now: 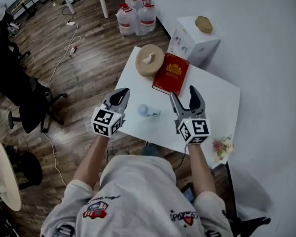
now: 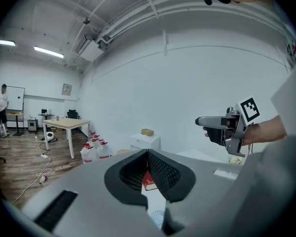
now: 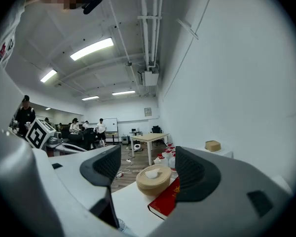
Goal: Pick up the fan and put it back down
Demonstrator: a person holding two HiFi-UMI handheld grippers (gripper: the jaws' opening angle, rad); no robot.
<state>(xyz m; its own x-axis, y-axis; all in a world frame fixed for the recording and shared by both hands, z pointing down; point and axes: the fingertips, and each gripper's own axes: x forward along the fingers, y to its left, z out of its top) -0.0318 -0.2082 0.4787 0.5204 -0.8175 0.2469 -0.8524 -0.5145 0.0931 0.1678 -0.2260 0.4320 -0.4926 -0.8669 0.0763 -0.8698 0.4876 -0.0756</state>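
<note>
fan [image 1: 149, 111] lies on its side on the near half of the white table [image 1: 218, 98], between the two grippers, touched by neither. left gripper [image 1: 121, 95] hangs just left of it, jaws closed tip to tip, nothing in them. right gripper [image 1: 183, 97] is just right of it, jaws spread wide and empty, so my guess is the right one does the pick. red book [image 1: 171, 73] and round tan box [image 1: 149, 59] sit farther back, clear of the approach. pickup not started.

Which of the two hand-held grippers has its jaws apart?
The right hand-held gripper: its jaws stand wide apart, while those of the left hand-held gripper meet at the tips.
</note>
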